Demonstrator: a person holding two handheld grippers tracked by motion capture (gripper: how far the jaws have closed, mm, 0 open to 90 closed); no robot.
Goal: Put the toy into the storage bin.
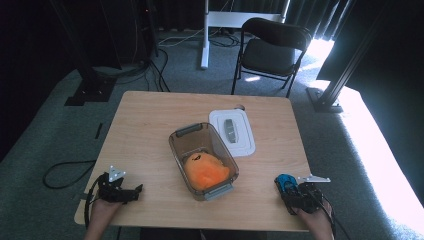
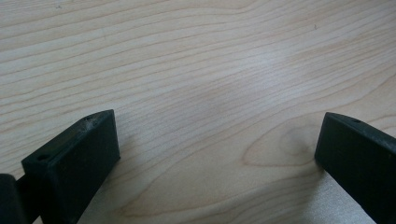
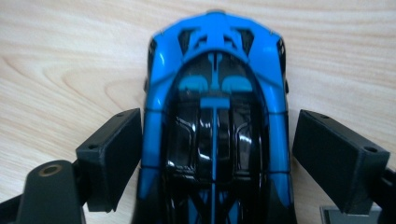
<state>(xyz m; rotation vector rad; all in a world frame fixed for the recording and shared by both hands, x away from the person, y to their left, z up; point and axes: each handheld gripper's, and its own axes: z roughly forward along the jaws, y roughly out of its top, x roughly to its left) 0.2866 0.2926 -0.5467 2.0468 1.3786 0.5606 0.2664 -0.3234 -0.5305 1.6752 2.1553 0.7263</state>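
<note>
Blue toy car [image 3: 215,116], tail cut off, sits between the right claw's [image 3: 215,154] spread jaws; left claw [image 2: 217,154] gapes wide.

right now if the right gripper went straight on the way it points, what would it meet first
The blue toy car. It already sits between the open jaws of the right gripper, nose pointing away, so moving on would press into the car at once. Beyond it lies bare table.

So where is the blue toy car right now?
In the high view the toy car sits on the table's near right corner, between the right gripper's jaws, right of the clear bin.
</note>
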